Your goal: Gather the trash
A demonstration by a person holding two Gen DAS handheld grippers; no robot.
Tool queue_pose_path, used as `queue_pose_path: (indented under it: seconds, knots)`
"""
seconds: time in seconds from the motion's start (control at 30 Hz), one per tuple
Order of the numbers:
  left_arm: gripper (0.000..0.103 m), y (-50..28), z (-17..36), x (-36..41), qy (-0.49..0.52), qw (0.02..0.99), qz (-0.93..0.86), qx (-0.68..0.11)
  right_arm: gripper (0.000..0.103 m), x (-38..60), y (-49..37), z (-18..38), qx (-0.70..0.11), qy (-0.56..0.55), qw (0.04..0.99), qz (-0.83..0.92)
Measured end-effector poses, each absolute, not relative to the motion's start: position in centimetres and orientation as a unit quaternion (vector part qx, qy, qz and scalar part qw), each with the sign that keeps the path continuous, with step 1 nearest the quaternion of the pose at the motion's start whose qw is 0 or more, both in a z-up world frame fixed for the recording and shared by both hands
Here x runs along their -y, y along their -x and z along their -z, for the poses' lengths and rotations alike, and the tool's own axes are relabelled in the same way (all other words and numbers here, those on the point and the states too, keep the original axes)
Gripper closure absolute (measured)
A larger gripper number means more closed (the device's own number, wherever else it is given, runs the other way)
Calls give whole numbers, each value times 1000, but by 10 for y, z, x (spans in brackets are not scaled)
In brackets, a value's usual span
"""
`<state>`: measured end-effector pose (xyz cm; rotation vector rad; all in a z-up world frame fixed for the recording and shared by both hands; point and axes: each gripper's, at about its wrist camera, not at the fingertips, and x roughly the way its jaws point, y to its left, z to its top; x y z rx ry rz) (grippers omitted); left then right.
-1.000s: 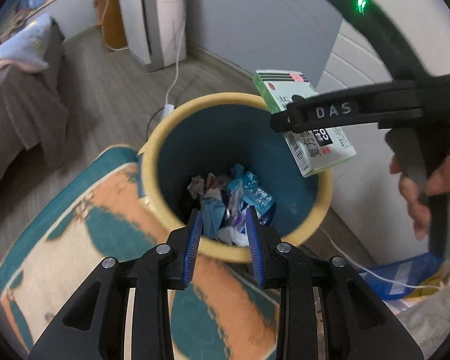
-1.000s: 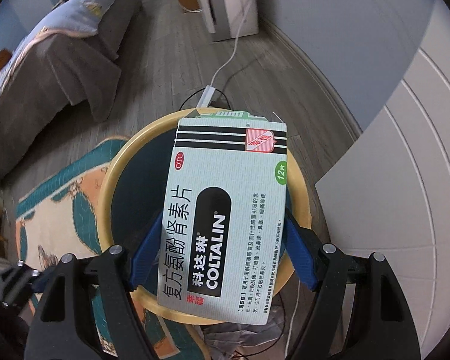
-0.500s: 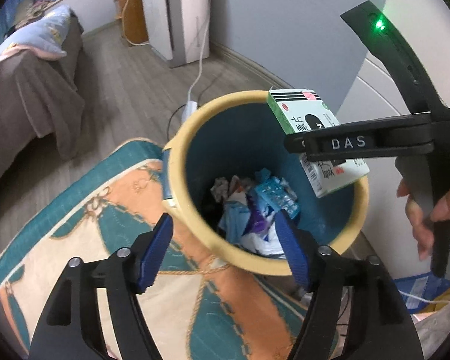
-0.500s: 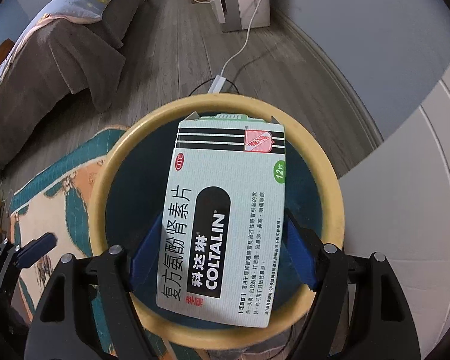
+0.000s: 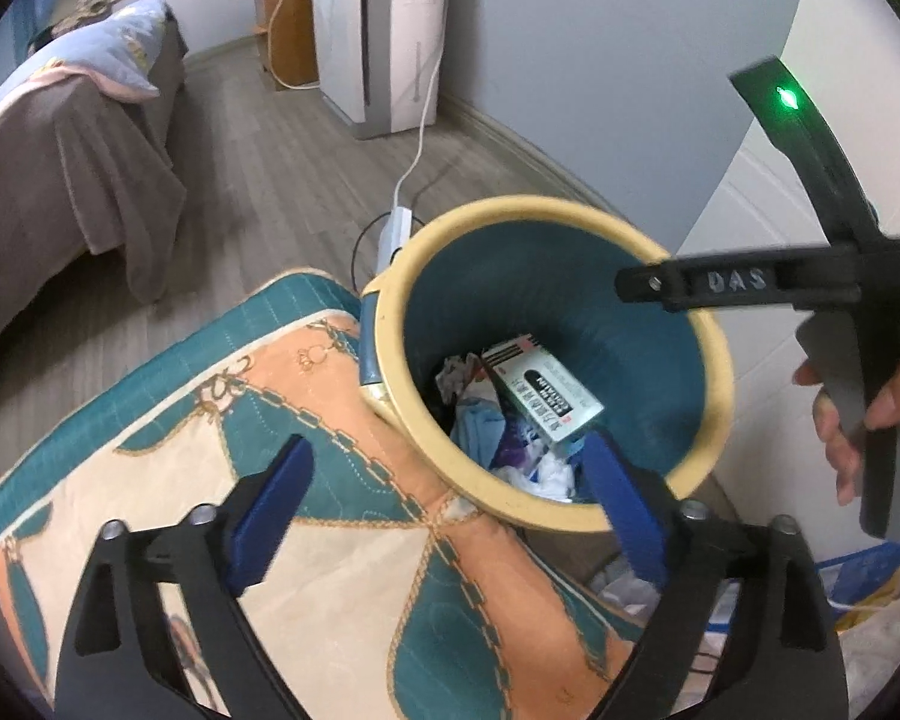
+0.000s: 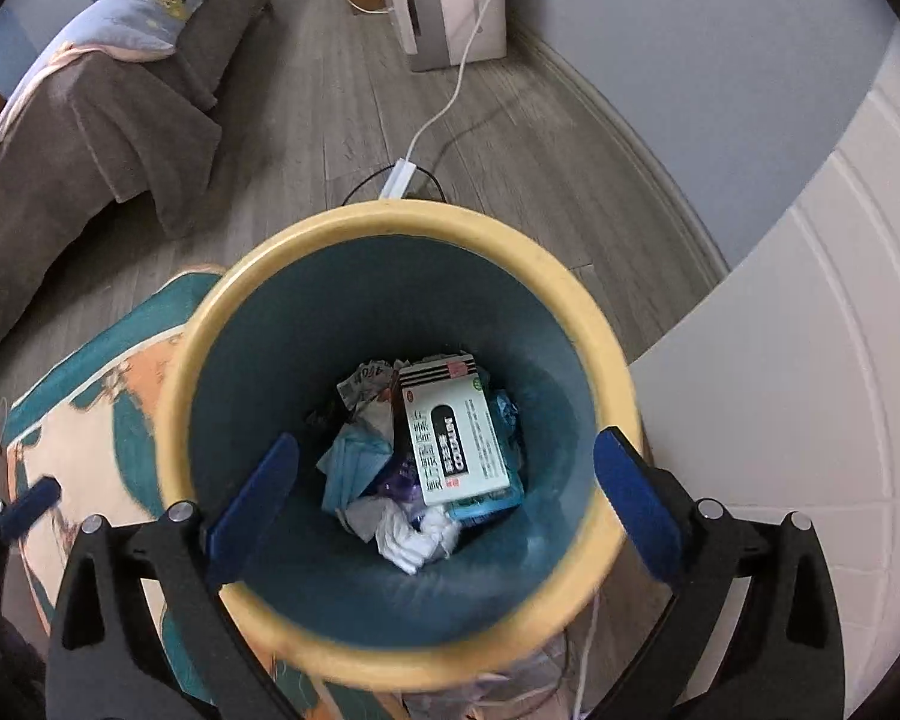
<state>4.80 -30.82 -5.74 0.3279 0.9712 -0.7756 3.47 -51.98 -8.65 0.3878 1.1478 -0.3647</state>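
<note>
Down inside the bin [image 6: 402, 222], the medicine box [image 6: 459, 438] lies flat on the crumpled trash [image 6: 414, 534], so this piece is collected. Right gripper [image 6: 444, 501] hangs above, jaws wide and empty; left gripper [image 5: 444, 495] likewise spread. Only the left view shows the quilt [image 5: 330, 540] and right hand [image 5: 852, 420]; further litter, I can't tell.

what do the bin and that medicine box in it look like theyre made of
The trash bin looks like moulded plastic: a smooth cream rim, a teal inner wall with a dull sheen. The medicine box looks like thin printed cardboard: flat panels, crisp folded edges, a slightly glossy face. It lies on crumpled tissue.
</note>
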Motion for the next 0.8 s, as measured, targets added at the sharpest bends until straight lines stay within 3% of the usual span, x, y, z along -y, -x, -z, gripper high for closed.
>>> queue_pose_path:
  seconds: [0.23,0.43,0.8]
  knots:
    - [5,-26,-7,273,-141,834,328,-420,5,496,27,6,-478,-164,843,181]
    - [5,3,-44,245,-119,863,291,-395,5,467,71,-16,-462,-159,855,171]
    - [5,25,-39,249,-156,872,295,-359,5,438,106,-28,-446,-112,865,201]
